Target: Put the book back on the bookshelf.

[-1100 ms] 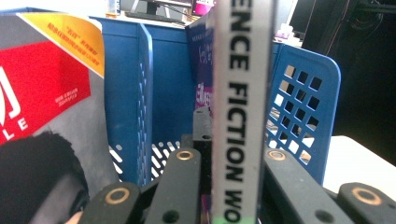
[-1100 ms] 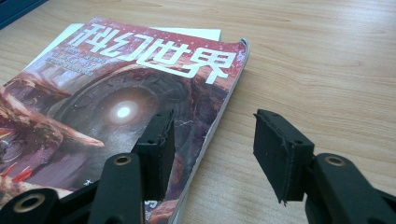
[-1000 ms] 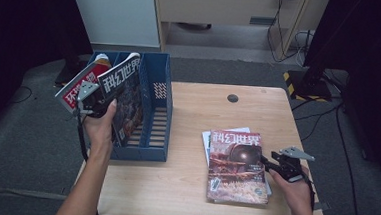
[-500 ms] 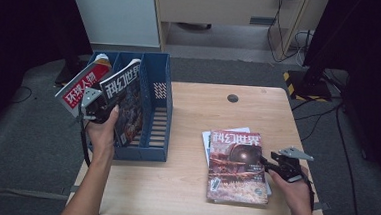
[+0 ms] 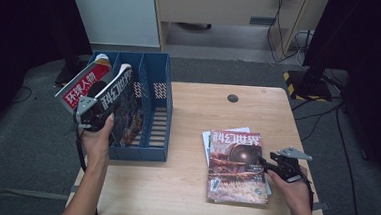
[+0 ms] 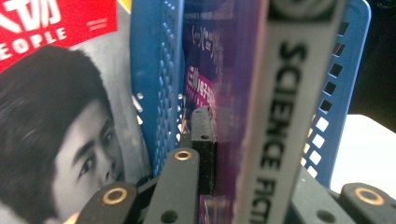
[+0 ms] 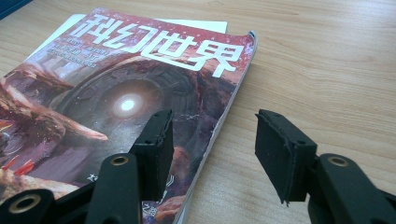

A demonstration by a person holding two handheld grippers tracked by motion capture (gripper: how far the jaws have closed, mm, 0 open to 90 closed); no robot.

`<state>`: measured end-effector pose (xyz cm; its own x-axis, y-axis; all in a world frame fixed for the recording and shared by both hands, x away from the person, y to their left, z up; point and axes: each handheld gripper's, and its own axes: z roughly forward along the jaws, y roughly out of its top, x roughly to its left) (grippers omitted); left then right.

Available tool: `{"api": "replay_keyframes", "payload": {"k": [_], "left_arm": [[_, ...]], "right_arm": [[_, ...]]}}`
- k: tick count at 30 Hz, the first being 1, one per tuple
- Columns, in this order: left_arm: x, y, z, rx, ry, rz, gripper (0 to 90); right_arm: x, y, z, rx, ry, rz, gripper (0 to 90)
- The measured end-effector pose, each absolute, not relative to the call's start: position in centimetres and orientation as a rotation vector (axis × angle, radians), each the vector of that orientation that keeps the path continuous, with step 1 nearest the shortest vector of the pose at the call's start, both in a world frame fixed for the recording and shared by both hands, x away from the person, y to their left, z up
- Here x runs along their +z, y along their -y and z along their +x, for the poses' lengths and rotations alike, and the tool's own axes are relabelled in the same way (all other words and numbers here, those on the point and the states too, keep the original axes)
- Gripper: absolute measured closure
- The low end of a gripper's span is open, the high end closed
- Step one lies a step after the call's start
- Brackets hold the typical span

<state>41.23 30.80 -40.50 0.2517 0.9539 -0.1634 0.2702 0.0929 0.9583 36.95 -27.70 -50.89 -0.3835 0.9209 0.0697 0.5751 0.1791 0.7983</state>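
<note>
1. Since the earlier frames, our left hand-held gripper (image 5: 97, 113) has carried the dark science-fiction magazine with a white spine (image 5: 123, 106) slightly lower and closer to the blue perforated plastic file rack (image 5: 154, 116), while our right hand-held gripper (image 5: 270, 165) has barely shifted.
2. We see the left gripper clamped on that magazine; in the left gripper view one black jaw presses flat against its purple cover (image 6: 219, 84) and the white spine stands in front.
3. The held magazine stands on edge, its long axis nearly upright and tilted towards the left of the table, the spine facing us and the title end uppermost.
4. Its lower part sits inside a compartment at the left of the rack; we cannot tell exactly which one.
5. A red-and-white people magazine (image 5: 84, 83) leans out of the rack's left side, just beside the held one, with a blue divider (image 6: 156, 70) between them.
6. Our right gripper's jaws are apart, straddling the right edge of the red-brown science-fiction magazine (image 5: 236, 163) that lies flat on the light wooden table (image 5: 193, 112).
7. That flat magazine tops a small stack, its long axis running away from us, title at the far end.
8. One right jaw hovers over the cover (image 7: 126, 93), the other over bare wood.
</note>
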Motion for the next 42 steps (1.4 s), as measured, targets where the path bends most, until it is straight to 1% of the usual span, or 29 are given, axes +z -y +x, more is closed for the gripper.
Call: {"api": "replay_keyframes", "payload": {"k": [7, 21, 26, 27, 32, 34, 42], "left_arm": [[-40.8, -31.5, 40.6, 0.762, -1.246, 1.404, 81.0], [-40.5, -31.3, 41.3, 0.771, -1.255, 1.414, 77.9], [-40.2, -31.3, 41.6, 0.780, -1.259, 1.405, 73.3], [-40.2, -31.3, 41.7, 0.779, -1.257, 1.411, 73.6], [-39.9, -31.2, 41.7, 0.777, -1.267, 1.437, 81.5], [-39.9, -31.3, 41.6, 0.766, -1.269, 1.422, 82.2], [-39.5, -31.0, 41.6, 0.800, -1.267, 1.396, 82.5]], "right_arm": [[-51.0, 27.5, 36.9, 1.066, -2.048, 1.396, 46.4], [-51.0, 27.5, 37.0, 1.067, -2.056, 1.401, 45.1], [-51.1, 27.5, 37.0, 1.064, -2.066, 1.405, 43.8], [-51.1, 27.5, 37.0, 1.063, -2.067, 1.401, 43.7], [-51.1, 27.4, 37.0, 1.066, -2.069, 1.405, 43.3], [-51.1, 27.4, 37.0, 1.066, -2.069, 1.407, 43.3], [-51.1, 27.4, 37.0, 1.066, -2.069, 1.399, 43.5]]}}
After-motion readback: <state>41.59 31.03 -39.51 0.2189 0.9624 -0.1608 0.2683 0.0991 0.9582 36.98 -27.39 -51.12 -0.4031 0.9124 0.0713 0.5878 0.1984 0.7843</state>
